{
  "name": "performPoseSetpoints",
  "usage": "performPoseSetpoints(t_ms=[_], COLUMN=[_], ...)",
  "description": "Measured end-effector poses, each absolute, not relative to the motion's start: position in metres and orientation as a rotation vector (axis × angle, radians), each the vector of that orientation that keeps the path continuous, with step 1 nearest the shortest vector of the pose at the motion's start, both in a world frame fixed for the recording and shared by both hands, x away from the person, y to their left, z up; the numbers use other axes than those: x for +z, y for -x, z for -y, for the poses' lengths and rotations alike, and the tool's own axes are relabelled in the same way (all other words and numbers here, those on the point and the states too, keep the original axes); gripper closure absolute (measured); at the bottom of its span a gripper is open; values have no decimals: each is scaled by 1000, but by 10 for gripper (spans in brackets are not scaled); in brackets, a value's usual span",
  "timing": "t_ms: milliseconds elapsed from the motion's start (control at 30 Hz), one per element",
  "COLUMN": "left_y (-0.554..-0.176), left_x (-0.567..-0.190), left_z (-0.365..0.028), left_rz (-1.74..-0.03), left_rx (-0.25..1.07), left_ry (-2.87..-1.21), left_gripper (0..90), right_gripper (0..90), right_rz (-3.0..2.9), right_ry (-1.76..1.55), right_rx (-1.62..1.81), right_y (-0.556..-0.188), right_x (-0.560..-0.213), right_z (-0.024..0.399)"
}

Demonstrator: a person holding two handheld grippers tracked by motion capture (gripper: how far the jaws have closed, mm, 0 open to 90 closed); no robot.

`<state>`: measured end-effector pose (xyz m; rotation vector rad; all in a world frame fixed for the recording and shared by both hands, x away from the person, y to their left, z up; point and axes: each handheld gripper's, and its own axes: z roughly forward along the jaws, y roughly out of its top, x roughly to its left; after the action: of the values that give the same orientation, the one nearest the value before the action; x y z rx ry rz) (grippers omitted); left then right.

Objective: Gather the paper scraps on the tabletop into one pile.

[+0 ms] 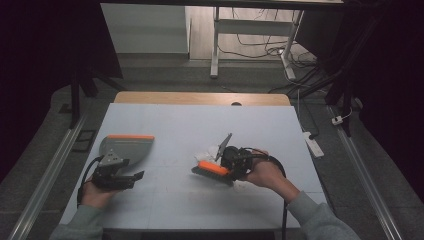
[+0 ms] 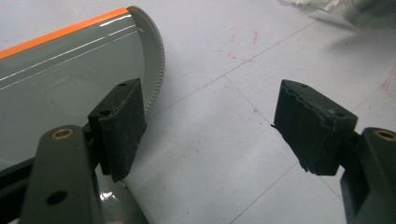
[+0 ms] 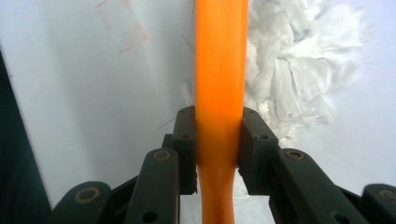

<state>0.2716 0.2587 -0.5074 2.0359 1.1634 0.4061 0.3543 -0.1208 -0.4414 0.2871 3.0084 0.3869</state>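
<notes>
One brush was clamped in the right gripper, beside one heap of white shreds. The left gripper stood apart (nothing between its pads), at one dustpan.

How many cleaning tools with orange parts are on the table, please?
2. A grey dustpan with an orange front edge lies at the left, by the left tool. An orange-backed brush is at the centre-right, clamped in the right tool, beside white paper scraps.

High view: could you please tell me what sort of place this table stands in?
Probably a lab or workshop recording station: a work table between floor rails, loose cables and a power strip on the floor behind.
</notes>
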Motion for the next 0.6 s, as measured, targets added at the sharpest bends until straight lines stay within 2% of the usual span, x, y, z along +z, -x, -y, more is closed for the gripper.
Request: performPoseSetpoints(t_ms=[200,433,600], left_y=[-272,-271,-271], left_x=[-508,-507,-507], left_z=[-260,-259,-259], left_rz=[-1164,-1159,-1159], left_rx=[403,403,402], left_ry=[-2036,-2039,-2036], left_gripper=[258,258,258], right_gripper=[705,705,705], right_rz=[-2977,-2837,-2763], right_ry=[-346,-559,-898], right_rx=[605,775,694], right_y=[-349,-343,-347], right_x=[-423,-395,-405], right_z=[133,171,205])
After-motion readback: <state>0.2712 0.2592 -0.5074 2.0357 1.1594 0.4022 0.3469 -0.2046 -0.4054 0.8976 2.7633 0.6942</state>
